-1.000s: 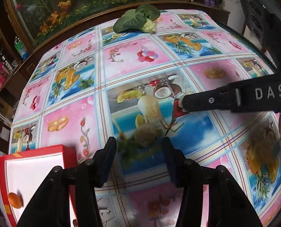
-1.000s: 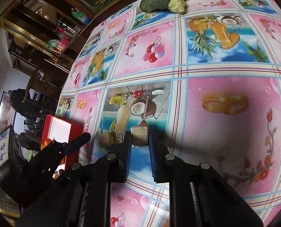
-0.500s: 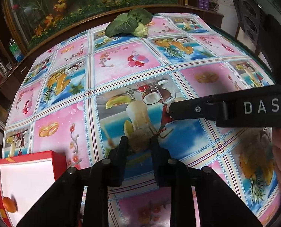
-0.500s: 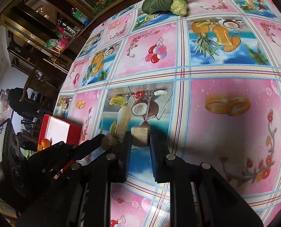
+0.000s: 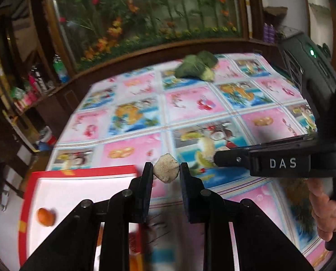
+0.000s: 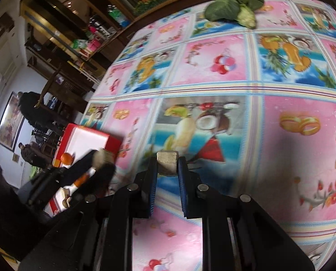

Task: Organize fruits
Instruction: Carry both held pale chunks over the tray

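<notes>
My left tongs (image 5: 165, 169) pinch a tan fruit (image 5: 166, 168) above the red box's (image 5: 86, 171) near edge; my right tongs (image 6: 167, 164) grip a tan lump (image 6: 167, 163) over open tablecloth (image 6: 292, 162).

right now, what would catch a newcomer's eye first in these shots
Probably the two tools, each shut on a small tan lump: the left tool holds its lump above the near edge of the bright fruit-print cloth, and the right tool holds another lump over the cloth too. Next, the red box at the table's left with an orange inside, and the leafy greens at the far edge.
</notes>
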